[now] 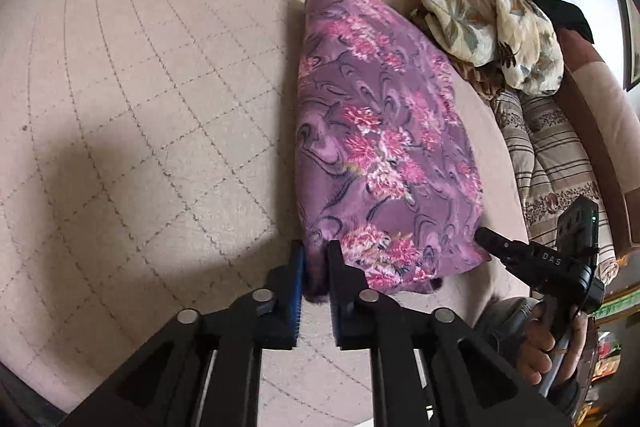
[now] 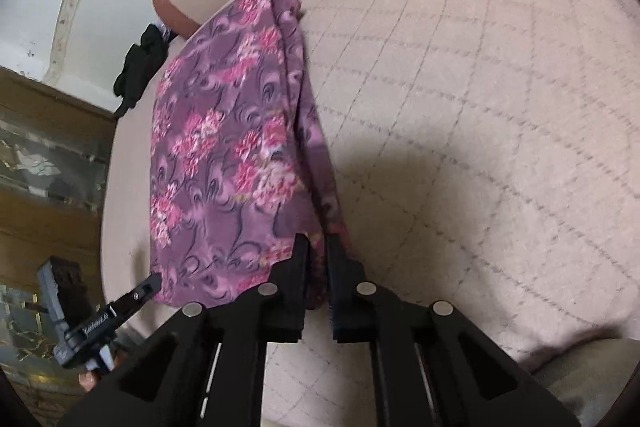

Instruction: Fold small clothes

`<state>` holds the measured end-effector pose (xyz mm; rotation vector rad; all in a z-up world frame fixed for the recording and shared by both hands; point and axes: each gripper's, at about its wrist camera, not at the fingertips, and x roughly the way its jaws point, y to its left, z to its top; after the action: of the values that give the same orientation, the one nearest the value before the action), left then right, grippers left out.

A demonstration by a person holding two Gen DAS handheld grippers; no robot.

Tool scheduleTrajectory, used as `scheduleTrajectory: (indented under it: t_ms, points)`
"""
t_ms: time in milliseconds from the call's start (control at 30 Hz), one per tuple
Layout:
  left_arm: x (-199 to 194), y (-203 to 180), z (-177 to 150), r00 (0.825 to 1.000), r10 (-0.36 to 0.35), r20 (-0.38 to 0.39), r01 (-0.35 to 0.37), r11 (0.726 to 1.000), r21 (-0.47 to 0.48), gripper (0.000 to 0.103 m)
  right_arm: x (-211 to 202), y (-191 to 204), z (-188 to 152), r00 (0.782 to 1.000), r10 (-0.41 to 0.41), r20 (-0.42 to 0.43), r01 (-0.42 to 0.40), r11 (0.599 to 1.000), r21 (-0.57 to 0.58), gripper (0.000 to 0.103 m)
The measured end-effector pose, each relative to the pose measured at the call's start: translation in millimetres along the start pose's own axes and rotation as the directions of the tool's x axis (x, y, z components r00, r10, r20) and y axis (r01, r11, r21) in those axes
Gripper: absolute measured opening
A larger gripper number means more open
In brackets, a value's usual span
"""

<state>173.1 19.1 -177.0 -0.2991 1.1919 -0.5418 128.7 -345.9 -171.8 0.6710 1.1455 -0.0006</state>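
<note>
One purple fleece garment with pink flowers (image 1: 384,147) lies folded in a long narrow strip on a beige quilted cover with a stitched diamond grid (image 1: 140,107), which is spread over a beige sofa seat. Both of its near corners are gripped. The left hand-held gripper (image 1: 316,267) points steeply down at the corner by the folded edge, and its black jaws with blue pads are clamped on a bunch of the purple cloth that shows between them. The right hand-held gripper (image 2: 318,255) also tilts steeply down, and its black jaws pinch the garment's other near corner, with cloth squeezed in the narrow slot between them. In the left wrist view the right tool comes in from the right, its black tip lying against the garment's edge, and a bare hand (image 1: 548,331) is wrapped around its grey handle. In the right wrist view the left tool comes in from the lower left, its tip at the garment's corner.

Beyond the garment, a crumpled cream scarf with a brown and grey leaf print (image 1: 488,23) is heaped near the sofa's back, well apart from the purple piece. Just beside it lie brown striped patterned cushions (image 1: 548,155). A small black cloth item (image 2: 140,63) sits at the sofa's edge near the garment's far end. Nothing lies across the quilted cover beside the garment, only shadow.
</note>
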Motion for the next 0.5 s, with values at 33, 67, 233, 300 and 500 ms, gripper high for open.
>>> scheduleTrajectory:
  t_ms: [33, 67, 233, 300, 500]
  points:
    - [0, -3, 0, 1.000, 0.002, 0.000, -0.002, 1.000, 0.008, 0.037, 0, -1, 0, 1.000, -0.005, 0.001, 0.005, 1.000, 0.002, 0.010]
    - [-2, -2, 0, 1.000, 0.011, 0.002, -0.011, 1.000, 0.009, 0.048, 1, -2, 1, 1.000, -0.012, 0.000, 0.012, 1.000, 0.009, 0.019]
    - [-15, 4, 3, 0.996, 0.046, 0.082, -0.044, 0.999, -0.024, 0.064, -15, -8, 1, 0.998, 0.010, 0.069, -0.014, 0.999, 0.052, 0.066]
    - [-17, 7, 5, 0.995, 0.028, 0.094, -0.025, 0.999, -0.037, 0.076, -12, -9, 2, 0.998, 0.043, 0.052, -0.046, 0.997, 0.057, 0.068]
    - [8, -5, 8, 0.997, 0.044, 0.070, -0.045, 0.999, 0.017, 0.076, 5, 7, 0, 1.000, 0.023, 0.008, -0.023, 0.999, -0.024, 0.045]
